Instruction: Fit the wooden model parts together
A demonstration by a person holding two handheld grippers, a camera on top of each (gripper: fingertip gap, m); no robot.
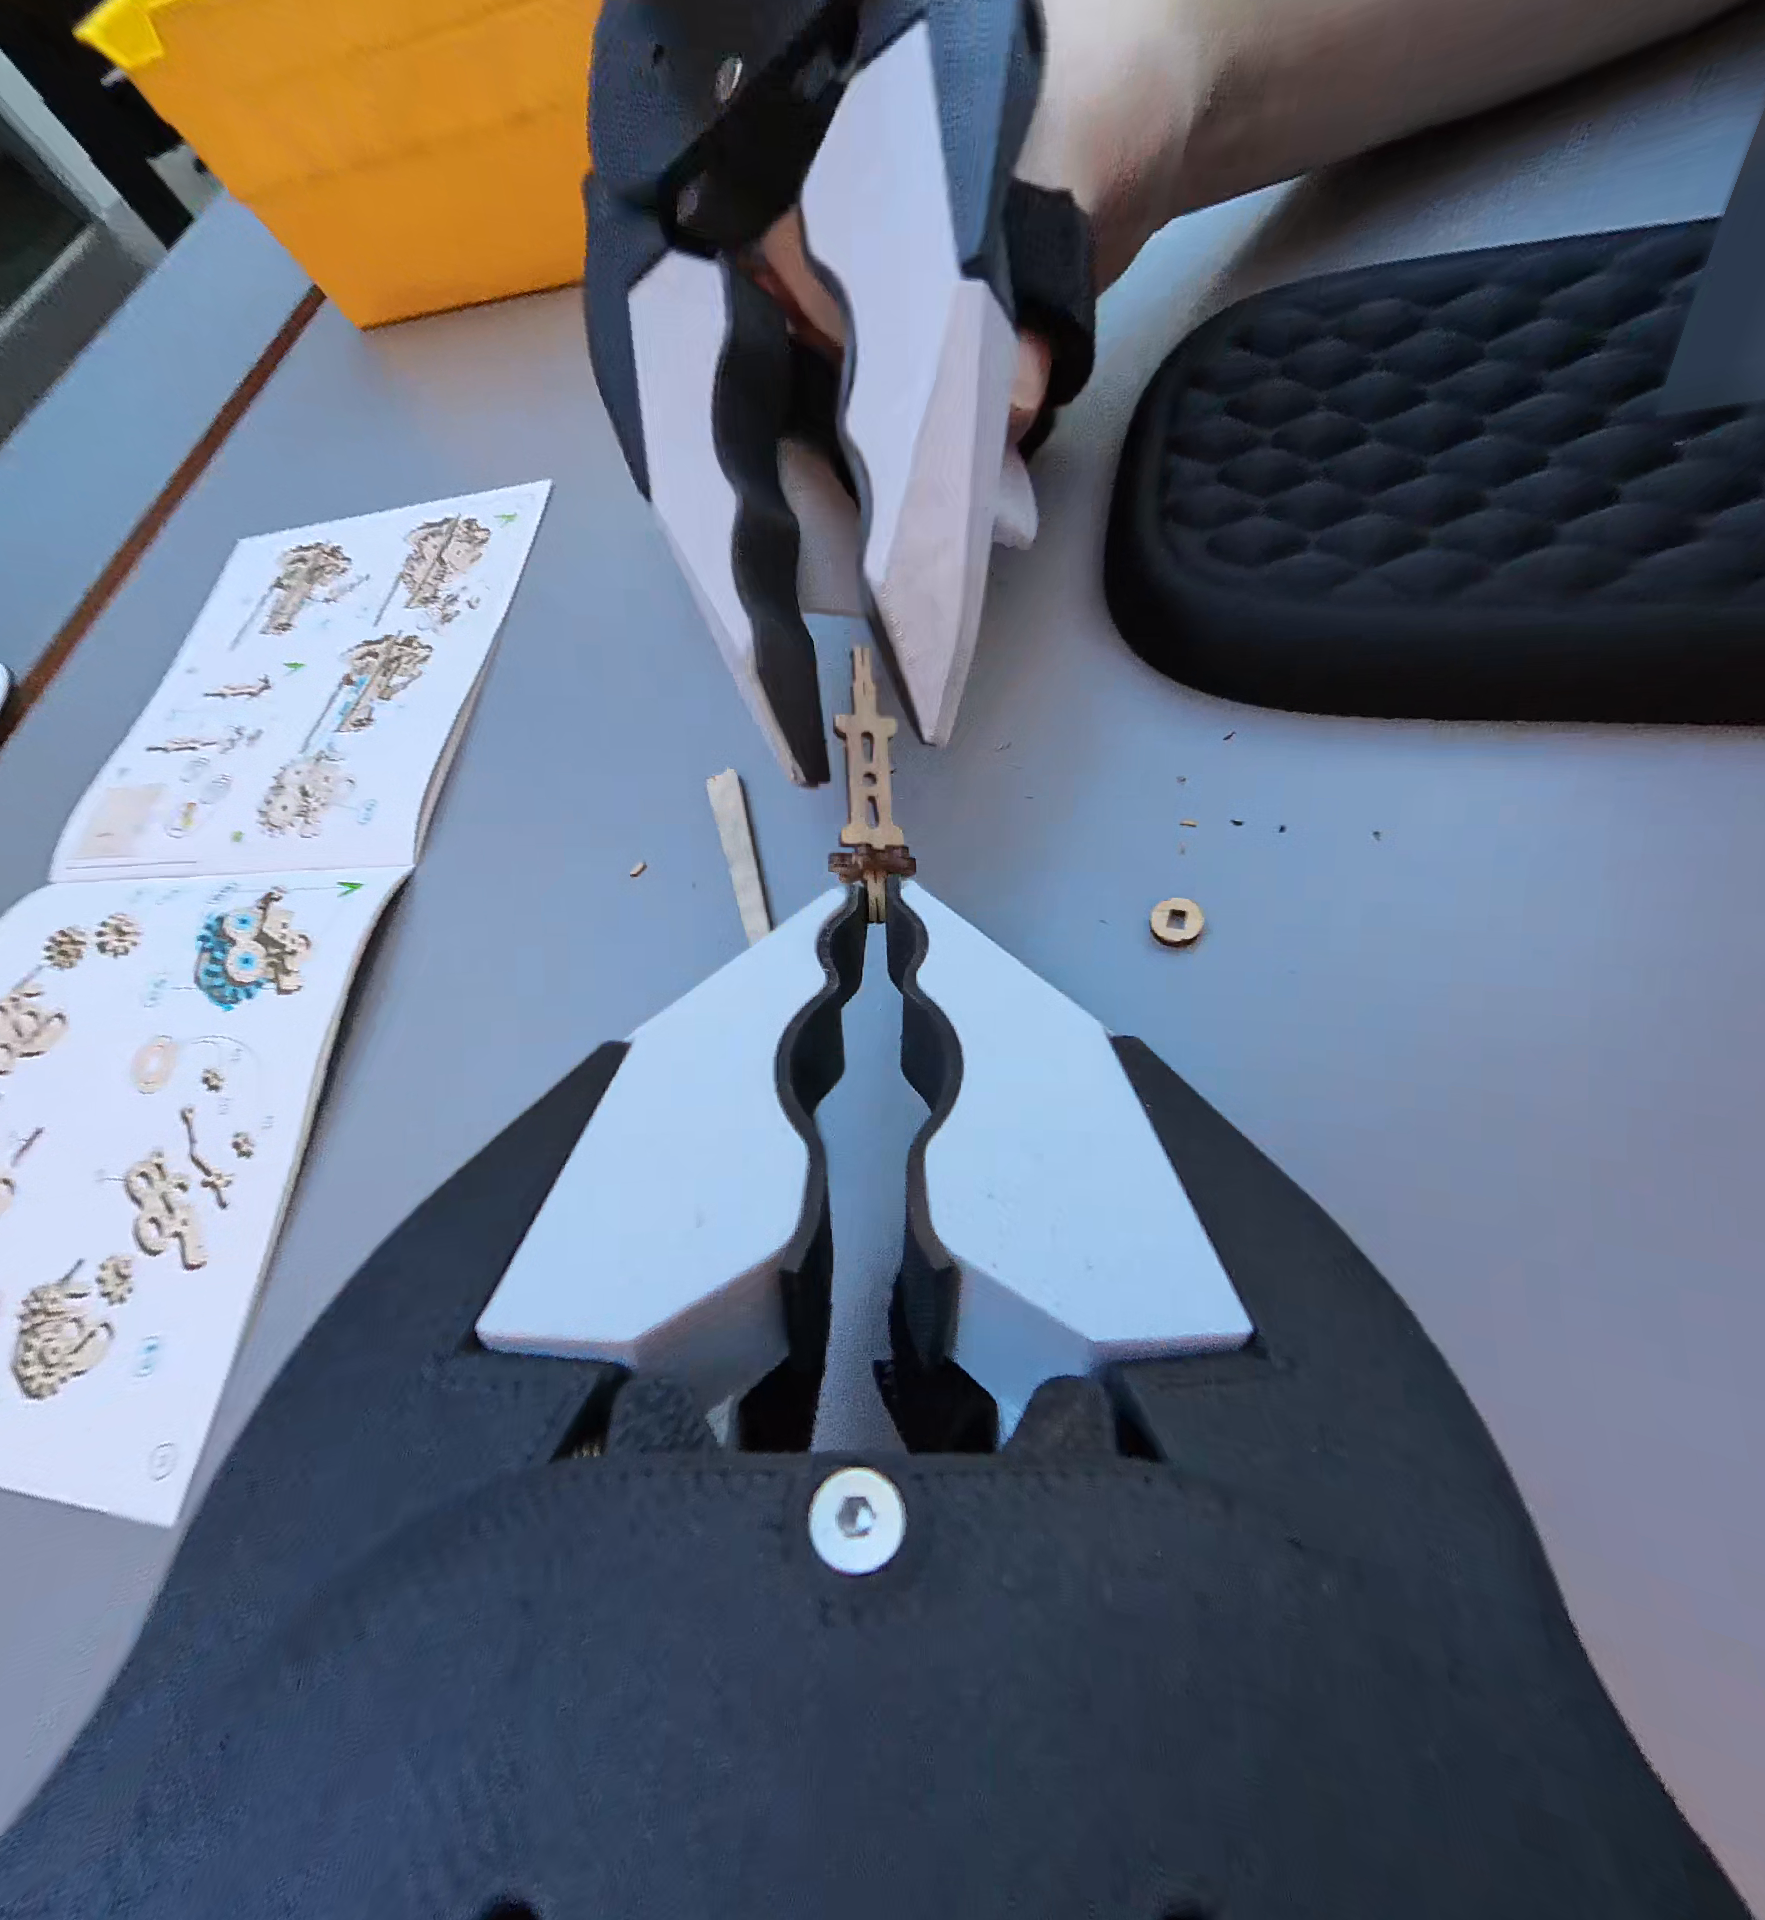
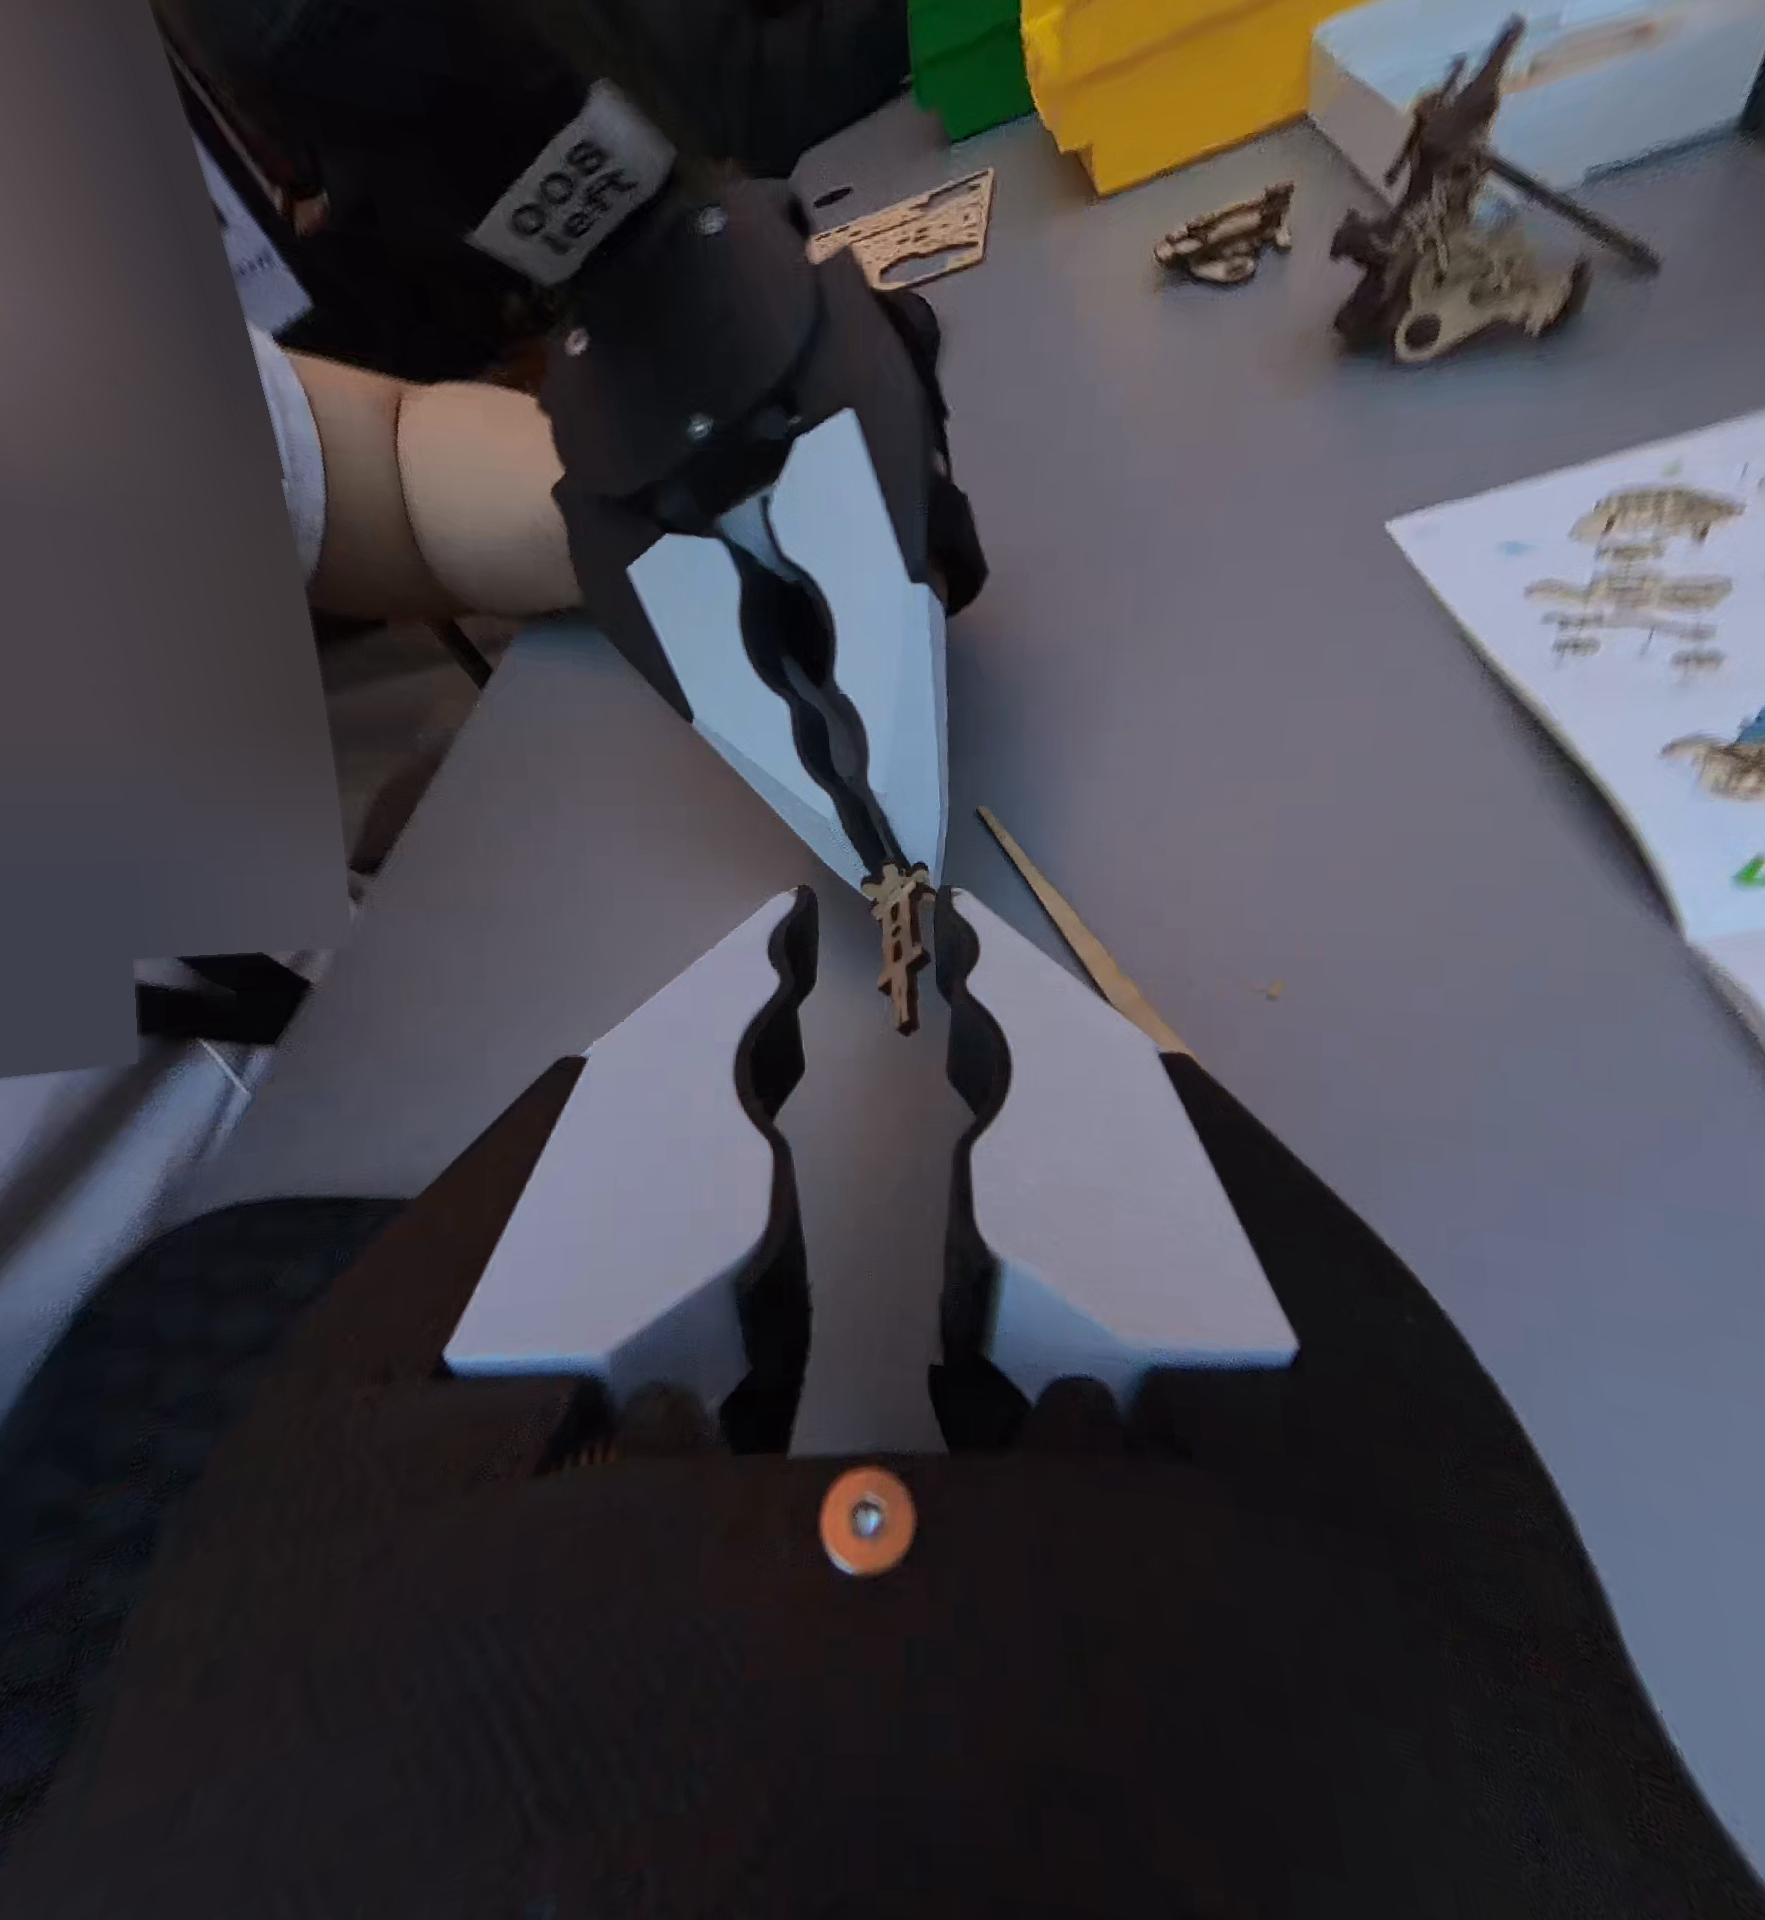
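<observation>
Left wrist view: the left gripper [image 1: 876, 902] is clenched on the near end of a thin notched wooden strip [image 1: 869, 767], whose long axis points straight away, into the gap of the right gripper [image 1: 870, 756]. A small wooden ring [image 1: 1175, 921] lies on the grey counter [image 1: 1377, 1039].

Right wrist view: the right gripper [image 2: 876, 902] is released, its jaws flanking the strip [image 2: 902, 943] without clearly touching.

My work surface is a grey tabletop [image 1: 1480, 1039] with a brown edge strip at 10 o'clock. A black quilted chair cushion [image 1: 1460, 499] sits at 2 o'clock. A yellow bin [image 1: 369, 145] stands at 11 o'clock. Lighting is even and soft.
</observation>
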